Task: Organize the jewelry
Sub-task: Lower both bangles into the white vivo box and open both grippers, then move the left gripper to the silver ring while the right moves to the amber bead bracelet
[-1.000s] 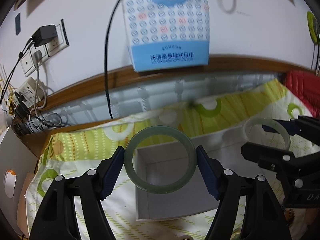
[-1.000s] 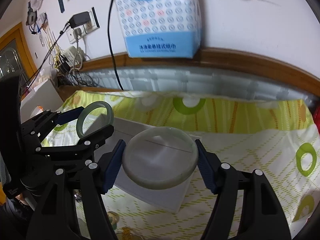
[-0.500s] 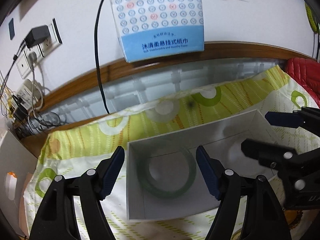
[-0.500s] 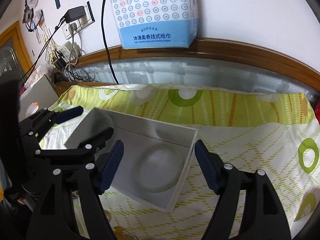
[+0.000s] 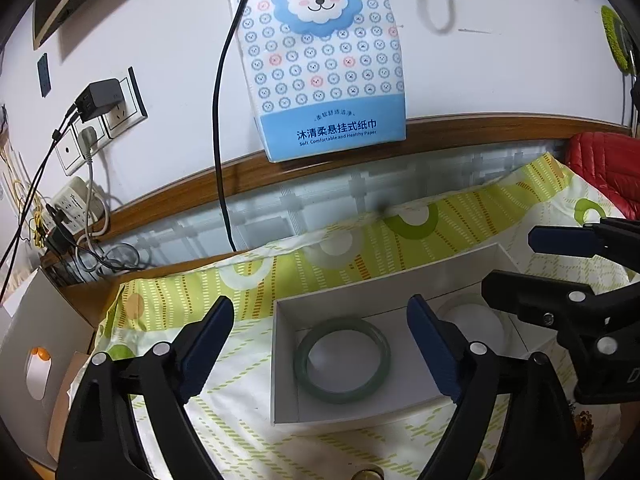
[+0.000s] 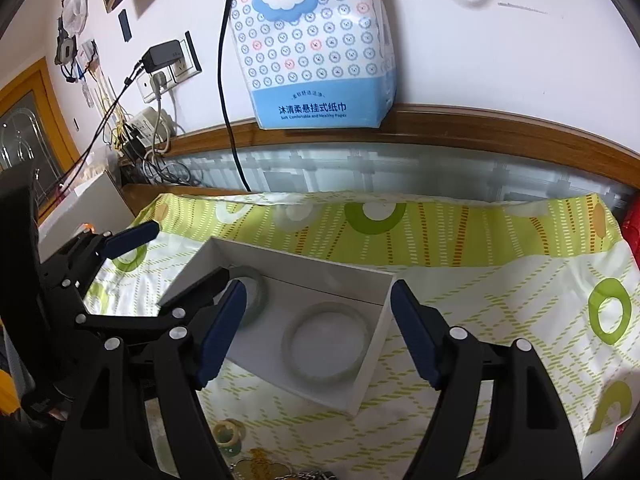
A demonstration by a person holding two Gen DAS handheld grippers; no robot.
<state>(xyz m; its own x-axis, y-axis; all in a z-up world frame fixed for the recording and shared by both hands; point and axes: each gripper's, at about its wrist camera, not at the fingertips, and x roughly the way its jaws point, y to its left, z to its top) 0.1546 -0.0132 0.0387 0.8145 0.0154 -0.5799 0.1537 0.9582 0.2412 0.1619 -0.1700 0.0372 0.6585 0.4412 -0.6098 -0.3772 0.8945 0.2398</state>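
"Soft Comfortable and Healthy Paper" under Chinese characters on hanging tissue pack [image 5: 320, 60]

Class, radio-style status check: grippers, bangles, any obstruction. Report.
Left gripper opening, nothing between the jaws. Right gripper open, empty. Green bangle and pale bangle lie flat in white box. Nothing in the way.

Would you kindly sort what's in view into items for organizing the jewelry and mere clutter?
Job:
- green bangle
- pale bangle
- white box
- small rings

Lying about:
- tissue pack
- wall charger
- red jacket
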